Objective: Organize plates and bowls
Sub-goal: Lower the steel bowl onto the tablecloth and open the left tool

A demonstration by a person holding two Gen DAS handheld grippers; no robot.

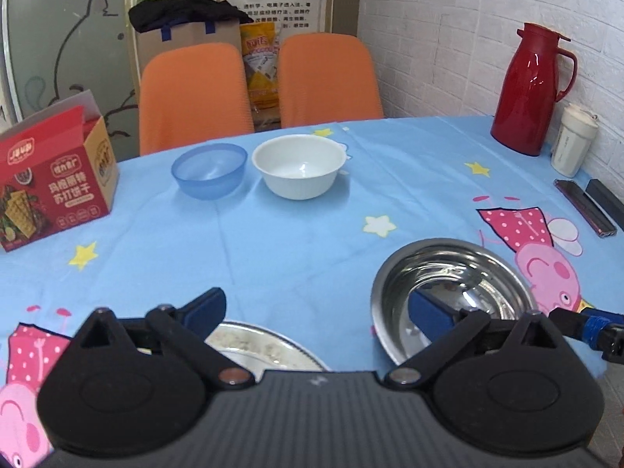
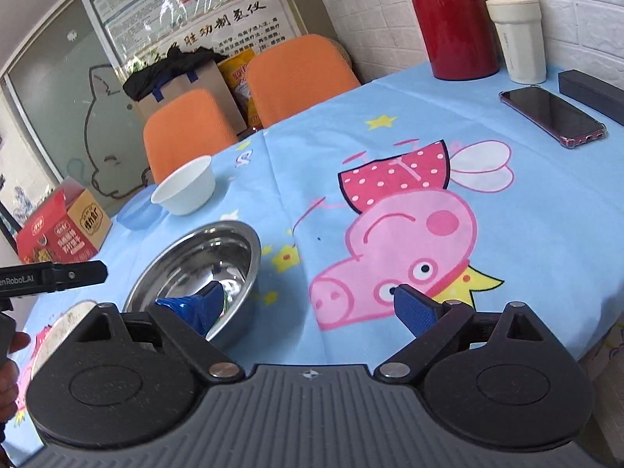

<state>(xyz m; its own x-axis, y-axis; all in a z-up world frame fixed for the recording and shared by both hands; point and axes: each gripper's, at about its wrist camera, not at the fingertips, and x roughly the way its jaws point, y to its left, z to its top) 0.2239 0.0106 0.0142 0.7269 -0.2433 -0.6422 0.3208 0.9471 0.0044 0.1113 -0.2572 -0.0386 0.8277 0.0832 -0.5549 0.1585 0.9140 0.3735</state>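
A steel bowl [image 1: 452, 284] sits on the blue tablecloth near the front; it also shows in the right wrist view [image 2: 195, 261]. A patterned plate [image 1: 257, 345] lies to its left, partly hidden by my left gripper. A white bowl [image 1: 298, 165] and a blue plastic bowl [image 1: 209, 170] stand side by side farther back; the right wrist view shows the white bowl [image 2: 185, 189] and the blue bowl [image 2: 136, 214] too. My left gripper [image 1: 318, 308] is open and empty above the plate and steel bowl. My right gripper [image 2: 310, 306] is open and empty beside the steel bowl.
A red biscuit box [image 1: 50, 187] stands at the left. A red thermos [image 1: 532, 89], a white cup [image 1: 573, 140], a phone [image 2: 553, 115] and a dark case [image 2: 592, 93] are at the right. Two orange chairs [image 1: 257, 85] stand behind the table.
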